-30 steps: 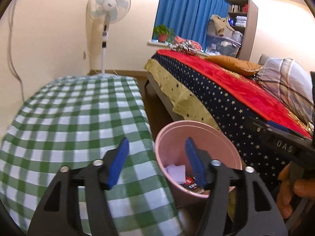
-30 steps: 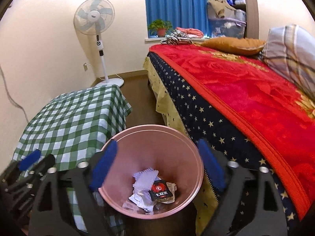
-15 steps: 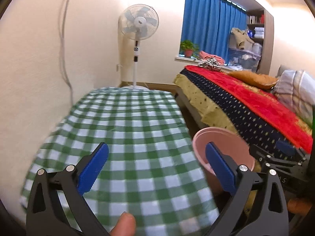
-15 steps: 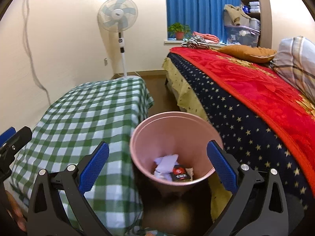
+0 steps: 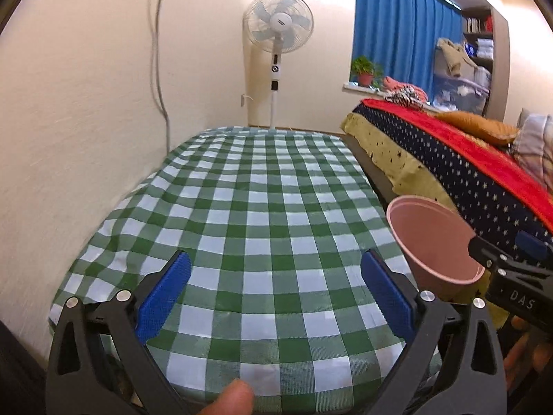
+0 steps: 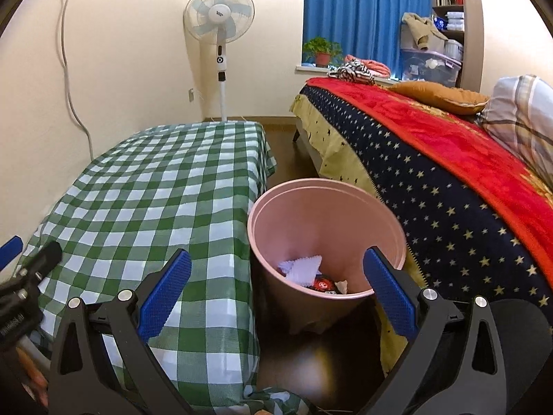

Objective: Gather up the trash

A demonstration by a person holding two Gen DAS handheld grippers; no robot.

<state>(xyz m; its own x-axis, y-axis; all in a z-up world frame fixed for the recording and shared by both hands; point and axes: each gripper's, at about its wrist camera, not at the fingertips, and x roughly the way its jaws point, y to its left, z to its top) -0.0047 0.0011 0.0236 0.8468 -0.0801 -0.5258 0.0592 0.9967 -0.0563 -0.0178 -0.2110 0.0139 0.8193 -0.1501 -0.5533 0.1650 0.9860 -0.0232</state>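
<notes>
A pink trash bin (image 6: 325,238) stands on the floor between the checked table and the bed. It holds crumpled white paper (image 6: 300,267) and a dark red-and-black wrapper (image 6: 323,284). My right gripper (image 6: 276,288) is open and empty, held back from the bin's near side. My left gripper (image 5: 274,292) is open and empty above the near end of the green checked tablecloth (image 5: 262,214). The bin's rim also shows in the left wrist view (image 5: 432,238) to the right of the table, where its contents are hidden.
A bed with a red and star-patterned cover (image 6: 449,159) runs along the right. A standing fan (image 6: 219,24) is at the far wall, beside a blue curtain (image 6: 363,17). A narrow strip of floor (image 6: 281,145) lies between table and bed. A cable hangs down the left wall (image 5: 159,52).
Both grippers drew back from the bin. The left one opened wide and swung left over the table. The right one pulled away, so the bin looks smaller.
</notes>
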